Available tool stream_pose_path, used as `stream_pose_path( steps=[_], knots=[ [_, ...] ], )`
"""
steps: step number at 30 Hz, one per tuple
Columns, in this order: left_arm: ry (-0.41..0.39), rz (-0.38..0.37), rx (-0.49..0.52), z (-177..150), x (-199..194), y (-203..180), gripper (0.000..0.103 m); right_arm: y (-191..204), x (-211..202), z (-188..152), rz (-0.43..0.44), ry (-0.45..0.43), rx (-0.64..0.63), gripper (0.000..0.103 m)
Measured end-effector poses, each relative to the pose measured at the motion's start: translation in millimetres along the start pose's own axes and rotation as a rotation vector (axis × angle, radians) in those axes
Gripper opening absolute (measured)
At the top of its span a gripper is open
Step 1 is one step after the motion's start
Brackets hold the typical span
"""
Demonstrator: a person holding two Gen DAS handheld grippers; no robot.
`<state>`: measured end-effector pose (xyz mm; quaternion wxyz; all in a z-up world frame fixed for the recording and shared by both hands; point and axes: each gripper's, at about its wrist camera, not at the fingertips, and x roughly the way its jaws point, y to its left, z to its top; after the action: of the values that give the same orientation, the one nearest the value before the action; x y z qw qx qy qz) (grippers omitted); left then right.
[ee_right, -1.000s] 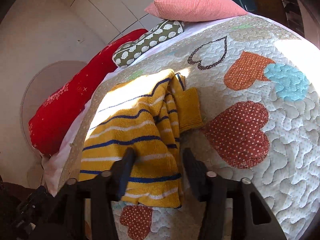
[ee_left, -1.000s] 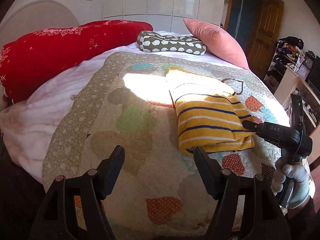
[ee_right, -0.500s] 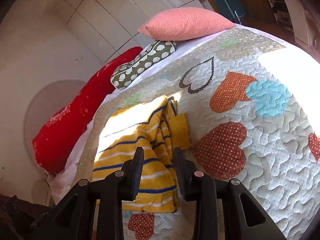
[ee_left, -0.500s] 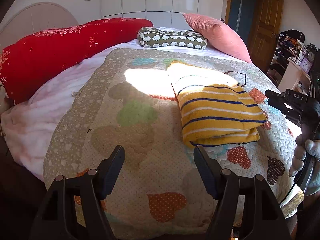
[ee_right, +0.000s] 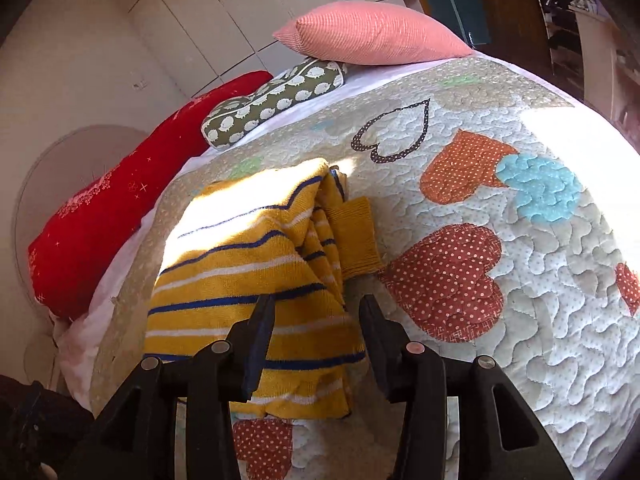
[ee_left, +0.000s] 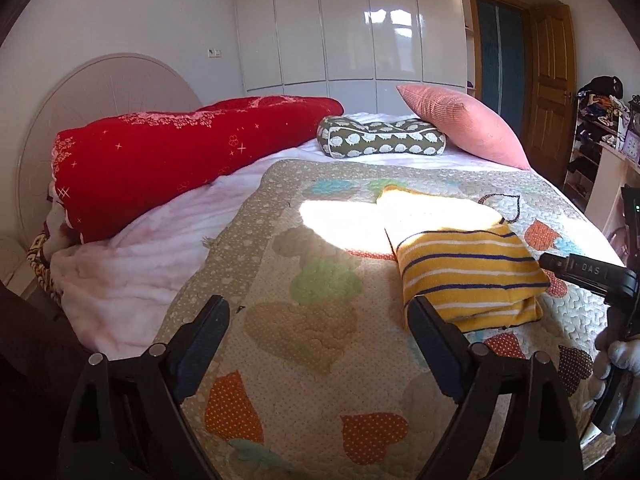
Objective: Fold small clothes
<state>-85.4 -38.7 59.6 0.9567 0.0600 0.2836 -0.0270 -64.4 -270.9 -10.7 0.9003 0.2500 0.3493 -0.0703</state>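
A yellow sweater with blue and white stripes [ee_left: 464, 264] lies folded on the heart-patterned quilt [ee_left: 312, 320]. It also shows in the right wrist view [ee_right: 256, 264], with a plain yellow cuff [ee_right: 356, 236] sticking out at its right side. My left gripper [ee_left: 316, 332] is open and empty, hovering over the quilt left of the sweater. My right gripper [ee_right: 316, 320] is open over the sweater's near right edge, holding nothing. The right gripper's body [ee_left: 588, 272] shows in the left wrist view at the sweater's right edge.
A long red bolster [ee_left: 176, 160], a green patterned cushion [ee_left: 380, 140] and a pink pillow [ee_left: 460, 128] lie at the far side of the bed. White wardrobes [ee_left: 352, 24] and a wooden door [ee_left: 552, 80] stand behind. Cluttered shelves [ee_left: 600, 128] stand at right.
My right gripper narrowed and drew back half a second ago, then reopened and came back to the sweater's right edge. My left gripper pulled back and tilted up.
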Motion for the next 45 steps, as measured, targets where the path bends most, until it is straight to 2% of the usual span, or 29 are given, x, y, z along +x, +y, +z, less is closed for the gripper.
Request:
stream_pose_path(
  steps=[2, 5, 6, 8, 10, 16, 19, 29, 45],
  knots=[
    [-0.044, 0.018, 0.001, 1, -9, -1, 0.100, 8, -26, -10, -0.043, -0.044, -0.048, 0.053],
    [-0.063, 0.006, 0.000, 3, -19, -5, 0.102, 15, -58, -29, -0.091, -0.087, -0.063, 0.061],
    [-0.062, 0.001, 0.001, 3, -21, -7, 0.102, 16, -68, -36, -0.097, -0.099, -0.065, 0.063],
    [-0.049, -0.003, 0.005, 0, -23, -12, 0.103, 21, -82, -48, -0.136, -0.116, -0.073, 0.077],
    [-0.014, -0.011, 0.020, -3, -18, -19, 0.103, 24, -88, -61, -0.201, -0.114, -0.080, 0.082],
    [0.214, -0.149, 0.028, -24, 19, -38, 0.103, 14, -75, -82, -0.205, -0.010, -0.063, 0.082],
    [0.282, -0.160, 0.051, -37, 29, -48, 0.103, 12, -74, -85, -0.207, 0.003, -0.050, 0.082],
    [0.395, -0.226, 0.065, -59, 42, -61, 0.103, 20, -74, -93, -0.260, -0.012, -0.110, 0.082],
    [0.464, -0.259, 0.011, -69, 54, -55, 0.103, 29, -58, -106, -0.276, 0.048, -0.154, 0.082]
  ],
)
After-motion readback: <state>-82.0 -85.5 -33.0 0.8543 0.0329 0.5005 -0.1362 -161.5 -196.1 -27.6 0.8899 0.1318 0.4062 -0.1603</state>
